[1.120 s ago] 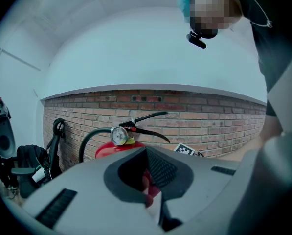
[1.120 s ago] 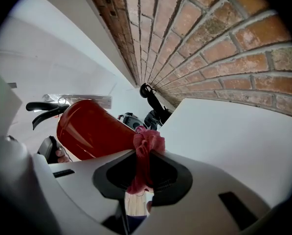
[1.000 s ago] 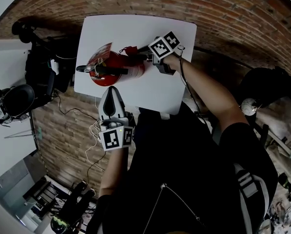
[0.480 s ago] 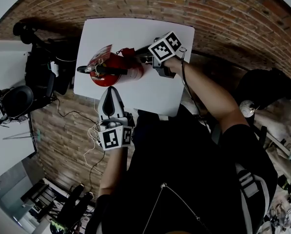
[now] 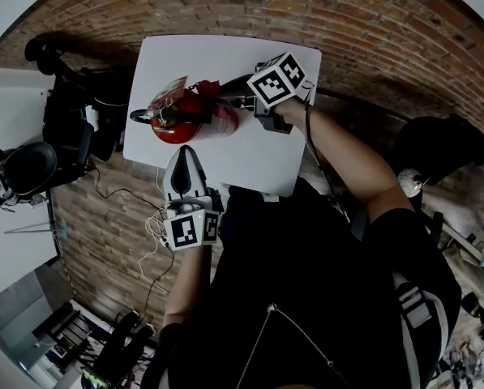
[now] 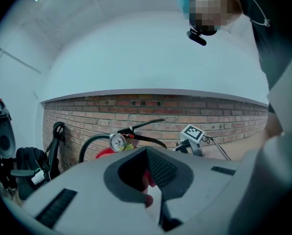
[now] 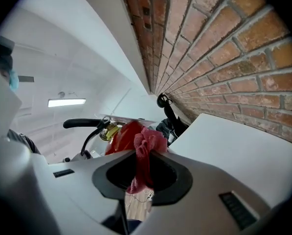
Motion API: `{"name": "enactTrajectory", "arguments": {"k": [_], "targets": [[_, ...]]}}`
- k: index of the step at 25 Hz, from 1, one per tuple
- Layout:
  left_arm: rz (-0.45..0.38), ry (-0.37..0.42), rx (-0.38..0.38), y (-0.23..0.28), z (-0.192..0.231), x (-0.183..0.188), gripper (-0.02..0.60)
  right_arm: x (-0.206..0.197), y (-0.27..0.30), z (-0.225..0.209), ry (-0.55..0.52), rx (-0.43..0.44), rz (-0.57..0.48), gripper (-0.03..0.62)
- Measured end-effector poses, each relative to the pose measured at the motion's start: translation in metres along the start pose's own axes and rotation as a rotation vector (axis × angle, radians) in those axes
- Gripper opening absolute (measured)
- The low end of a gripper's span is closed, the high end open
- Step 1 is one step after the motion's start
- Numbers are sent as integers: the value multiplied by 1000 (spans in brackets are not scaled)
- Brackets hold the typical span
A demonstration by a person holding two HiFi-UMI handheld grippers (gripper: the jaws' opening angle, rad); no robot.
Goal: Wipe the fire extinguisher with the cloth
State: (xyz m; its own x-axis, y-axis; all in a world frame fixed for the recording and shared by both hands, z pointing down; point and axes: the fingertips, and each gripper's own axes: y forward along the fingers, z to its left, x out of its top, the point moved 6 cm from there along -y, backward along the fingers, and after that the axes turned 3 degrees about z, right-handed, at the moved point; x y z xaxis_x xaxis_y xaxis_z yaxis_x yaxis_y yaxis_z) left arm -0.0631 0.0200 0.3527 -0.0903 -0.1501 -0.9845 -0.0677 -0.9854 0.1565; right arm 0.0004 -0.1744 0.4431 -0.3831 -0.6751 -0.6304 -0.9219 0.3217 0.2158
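Observation:
A red fire extinguisher [image 5: 189, 118] lies on the white table [image 5: 250, 156], its black handle and hose pointing left. My right gripper [image 5: 228, 97] reaches in from the right, shut on a red cloth [image 5: 212, 86] pressed against the extinguisher's far side. In the right gripper view the cloth [image 7: 145, 153] bunches out of the gripper [image 7: 143, 177] in front of the red body [image 7: 121, 136]. My left gripper [image 5: 185, 156] hovers at the table's near edge, shut and empty, pointing at the extinguisher. In the left gripper view the gripper [image 6: 150, 187] faces the gauge [image 6: 118, 142] and handle [image 6: 143, 126].
Brick floor surrounds the small table. A black bag [image 5: 71, 112] and a dark helmet-like object [image 5: 19, 168] sit to the left, beside another white surface [image 5: 10, 217]. Cables [image 5: 154, 221] trail below the table's near-left corner. A black stool [image 5: 440, 140] is at right.
My right gripper has shifted slightly with the cloth along the extinguisher's far side. The left gripper has stayed in place.

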Motion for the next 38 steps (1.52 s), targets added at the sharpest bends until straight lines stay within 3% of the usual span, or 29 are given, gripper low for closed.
{"name": "enactTrajectory", "arguments": {"k": [11, 14, 21, 27, 38], "targets": [[19, -15, -9, -8, -1, -1, 8, 17, -14, 42, -41, 25, -70, 86], [-7, -12, -41, -7, -3, 2, 8, 21, -19, 53, -44, 39, -103, 86], [16, 9, -89, -3, -4, 4, 8, 24, -42, 64, -17, 47, -219, 86], [20, 11, -137, -1, -5, 6, 8, -14, -56, 10, 106, -71, -247, 86], [56, 21, -143, 1, 8, 0, 8, -134, -12, -133, 365, -261, -79, 86]]}}
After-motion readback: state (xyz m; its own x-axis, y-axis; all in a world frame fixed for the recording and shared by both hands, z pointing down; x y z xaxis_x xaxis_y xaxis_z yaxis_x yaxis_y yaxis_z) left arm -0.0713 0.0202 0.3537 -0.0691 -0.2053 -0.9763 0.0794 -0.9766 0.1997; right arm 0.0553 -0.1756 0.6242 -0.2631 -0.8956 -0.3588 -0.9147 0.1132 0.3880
